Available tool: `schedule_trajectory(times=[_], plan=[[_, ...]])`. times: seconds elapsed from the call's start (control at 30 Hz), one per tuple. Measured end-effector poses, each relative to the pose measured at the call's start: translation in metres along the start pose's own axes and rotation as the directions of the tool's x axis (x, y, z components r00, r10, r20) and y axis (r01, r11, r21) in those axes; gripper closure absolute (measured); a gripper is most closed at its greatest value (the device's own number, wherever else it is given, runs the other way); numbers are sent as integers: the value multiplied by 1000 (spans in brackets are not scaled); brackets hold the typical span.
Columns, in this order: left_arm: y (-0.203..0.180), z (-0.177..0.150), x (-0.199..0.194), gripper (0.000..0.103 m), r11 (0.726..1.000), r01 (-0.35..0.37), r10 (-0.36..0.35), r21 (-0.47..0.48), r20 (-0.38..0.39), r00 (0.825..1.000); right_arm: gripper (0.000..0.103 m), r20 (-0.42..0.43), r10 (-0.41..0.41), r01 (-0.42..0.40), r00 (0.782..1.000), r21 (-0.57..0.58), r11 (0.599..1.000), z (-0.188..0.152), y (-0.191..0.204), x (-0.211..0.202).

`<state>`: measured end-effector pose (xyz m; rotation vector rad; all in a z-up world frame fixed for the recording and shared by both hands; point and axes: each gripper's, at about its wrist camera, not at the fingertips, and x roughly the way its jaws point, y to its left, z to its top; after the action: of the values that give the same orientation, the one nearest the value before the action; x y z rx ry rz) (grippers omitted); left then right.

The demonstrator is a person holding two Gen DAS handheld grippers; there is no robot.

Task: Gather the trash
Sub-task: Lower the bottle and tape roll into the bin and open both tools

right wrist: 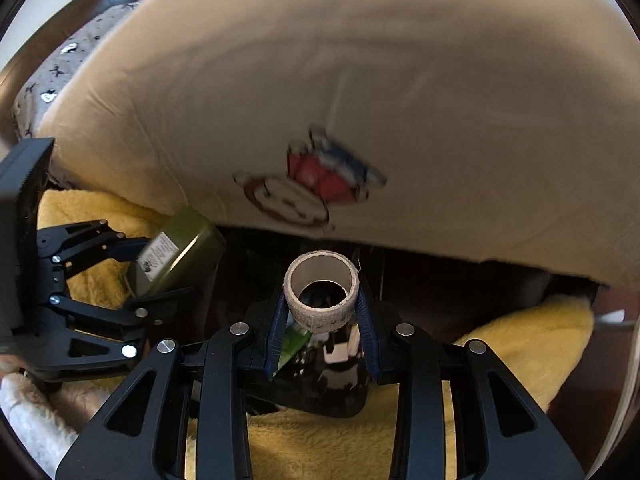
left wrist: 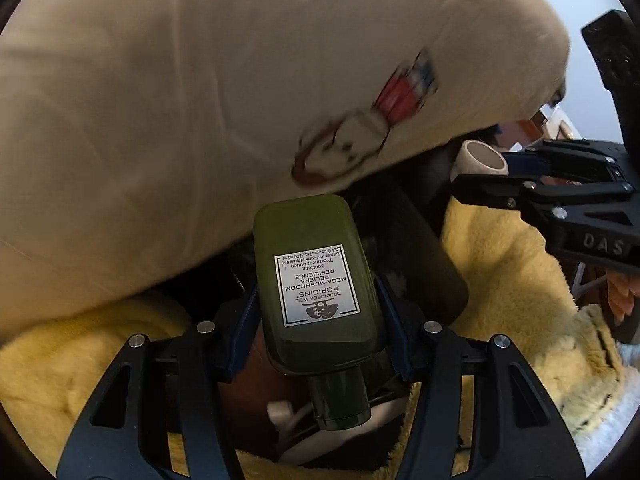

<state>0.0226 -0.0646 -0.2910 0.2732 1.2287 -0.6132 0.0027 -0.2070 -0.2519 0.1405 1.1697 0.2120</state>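
A dark green lotion bottle (left wrist: 316, 280) with a white label is clamped between the blue pads of my left gripper (left wrist: 316, 300), cap toward the camera. The right wrist view shows the same bottle (right wrist: 176, 256) at the left, held by the left gripper (right wrist: 160, 272). My right gripper (right wrist: 322, 312) is shut on a short cardboard tape core (right wrist: 320, 292), its hole facing the camera. That core (left wrist: 482, 158) and the right gripper (left wrist: 492, 172) appear at the right of the left wrist view. Both grippers hang over a dark bin opening (right wrist: 332, 380) that holds other trash.
A large cream pillow (left wrist: 200, 100) with a cartoon print overhangs the bin from behind. Yellow fluffy blanket (right wrist: 320, 440) surrounds the opening on both sides. A grey patterned fabric (right wrist: 64, 64) lies at the far left, and white fleece (left wrist: 616, 420) at the lower right.
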Motion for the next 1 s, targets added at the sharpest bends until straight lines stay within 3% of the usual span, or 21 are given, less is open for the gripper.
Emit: schedule_trajectory(times=[0.27,0.6,0.7,0.8,0.83,0.9,1.0], plan=[[5,-5,31,51,999,25,-29,-40,-87,996,69,-99,15,-10,995,45,999,-9,-1,36],[13,-12,38,49,998,30,-38,-60,-147,988,66,-123,14,-6,992,63,998,-9,-10,45],[15,-11,31,31,998,24,-32,-60,-132,991,49,-121,-7,16,993,77,997,-9,-11,44],[15,-7,19,19,998,5,-10,-55,-98,995,39,-100,-24,34,995,93,995,-8,-12,39],[17,-5,14,17,998,-4,-1,-57,-85,996,36,-85,-35,44,996,99,994,-6,-14,34],[21,-2,3,14,998,-26,23,-52,-62,998,21,-62,-50,56,997,109,992,-4,-17,27],[19,4,-19,11,998,-65,65,-17,-19,998,14,-16,-58,60,998,120,991,1,-20,10]])
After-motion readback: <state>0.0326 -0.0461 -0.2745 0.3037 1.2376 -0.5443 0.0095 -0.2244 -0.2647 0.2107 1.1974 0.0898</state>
